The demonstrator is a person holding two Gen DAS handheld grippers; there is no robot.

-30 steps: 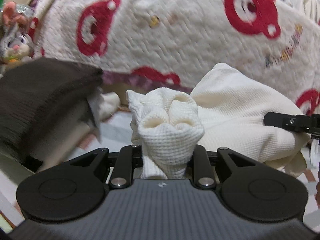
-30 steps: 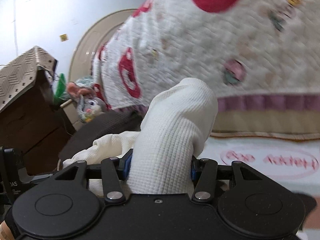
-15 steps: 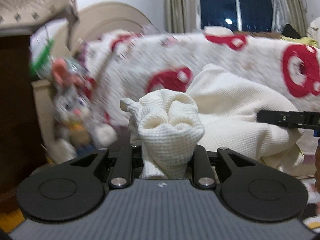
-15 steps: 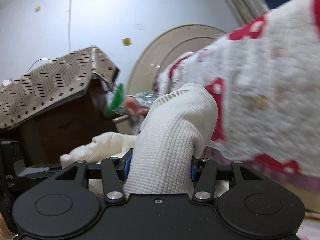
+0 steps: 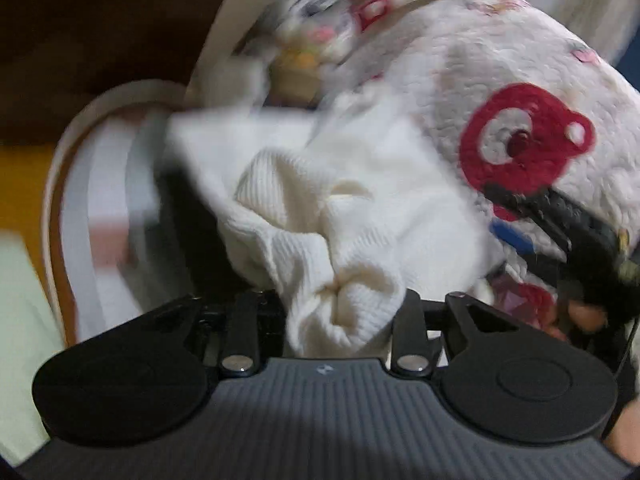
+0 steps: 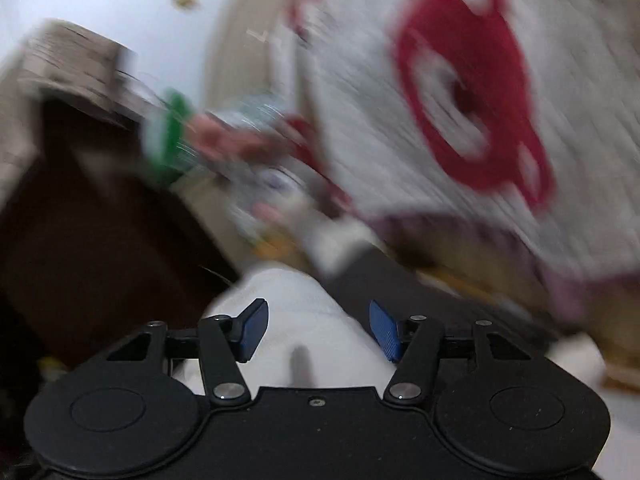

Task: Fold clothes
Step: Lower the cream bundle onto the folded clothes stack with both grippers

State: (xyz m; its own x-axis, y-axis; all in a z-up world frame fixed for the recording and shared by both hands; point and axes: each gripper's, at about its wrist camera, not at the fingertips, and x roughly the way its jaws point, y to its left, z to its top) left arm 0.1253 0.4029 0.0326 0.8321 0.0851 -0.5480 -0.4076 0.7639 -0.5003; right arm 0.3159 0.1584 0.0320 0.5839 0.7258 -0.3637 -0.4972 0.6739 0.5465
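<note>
A cream waffle-knit garment (image 5: 360, 200) is bunched up between the fingers of my left gripper (image 5: 340, 308), which is shut on it. The cloth drapes away over a dark folded garment (image 5: 188, 236). At the right of the left wrist view, my right gripper (image 5: 560, 224) hovers beside the cream garment. In the right wrist view, my right gripper (image 6: 318, 328) stands open with both blue pads (image 6: 254, 326) bare. The cream garment (image 6: 296, 312) lies loose below and between them, on the dark garment (image 6: 404, 284). Both views are motion-blurred.
A white quilt with red cartoon prints (image 5: 520, 128) fills the right side, also as the quilt (image 6: 440, 92). A plush toy (image 5: 312, 16) sits by a curved headboard. A dark wooden cabinet (image 6: 88, 240) stands at left. A person's fingers (image 5: 584, 314) hold the right gripper.
My right gripper has opened and let go of the cream garment, which has dropped onto the dark one. The left gripper keeps its hold and has swung downward.
</note>
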